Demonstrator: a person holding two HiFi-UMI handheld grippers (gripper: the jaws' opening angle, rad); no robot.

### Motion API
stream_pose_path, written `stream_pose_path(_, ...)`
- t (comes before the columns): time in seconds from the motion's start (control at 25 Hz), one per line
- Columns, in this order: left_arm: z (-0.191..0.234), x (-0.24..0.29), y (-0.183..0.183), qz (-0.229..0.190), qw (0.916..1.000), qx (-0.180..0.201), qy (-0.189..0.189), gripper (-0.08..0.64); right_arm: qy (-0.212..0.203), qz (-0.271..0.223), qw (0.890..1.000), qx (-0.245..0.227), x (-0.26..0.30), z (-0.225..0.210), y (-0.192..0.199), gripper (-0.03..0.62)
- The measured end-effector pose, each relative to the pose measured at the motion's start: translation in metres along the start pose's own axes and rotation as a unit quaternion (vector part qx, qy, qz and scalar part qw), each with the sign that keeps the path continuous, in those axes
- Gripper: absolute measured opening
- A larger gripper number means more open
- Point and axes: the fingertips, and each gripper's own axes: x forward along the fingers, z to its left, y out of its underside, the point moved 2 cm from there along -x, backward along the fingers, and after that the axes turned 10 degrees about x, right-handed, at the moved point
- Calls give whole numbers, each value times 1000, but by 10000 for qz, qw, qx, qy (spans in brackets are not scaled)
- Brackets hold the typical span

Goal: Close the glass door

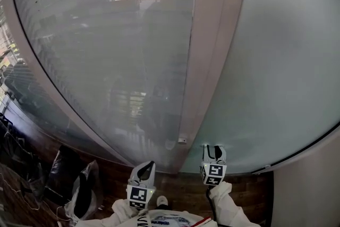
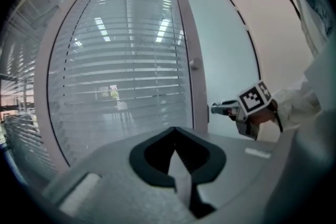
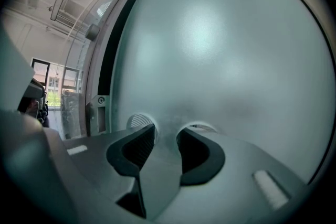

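Observation:
The frosted glass door (image 1: 276,61) fills the right of the head view and most of the right gripper view (image 3: 220,44). My right gripper (image 1: 214,150) is open, with both fingertips pressed flat on the glass near the door's left edge; nothing lies between them. Its pads (image 3: 140,145) stand apart, and pale round spots show on the glass at the tips. From the left gripper view the right gripper (image 2: 218,108) points at the door by the pale frame post (image 2: 191,50). My left gripper (image 1: 146,166) hangs back from the striped glass panel (image 1: 106,50), shut and holding nothing.
A dark gap (image 3: 107,60) runs beside the door's left edge, with a latch plate (image 3: 100,107) below it. A small round lock (image 2: 195,64) sits on the frame post. Dark bags (image 1: 61,167) lie on the wooden floor at lower left. A white wall (image 1: 308,188) stands at right.

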Motion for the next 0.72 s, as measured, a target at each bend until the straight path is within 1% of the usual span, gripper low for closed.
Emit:
stream_pose_path(0.52,-2,-1,-7,-48,10000,32,9,3,-73,27,10000,-28,3,1,-2,135)
stream_pose_path(0.72,0,-6,-6,-40,10000,45,-47,3,-69,27,10000,-51,3,0,-2,135)
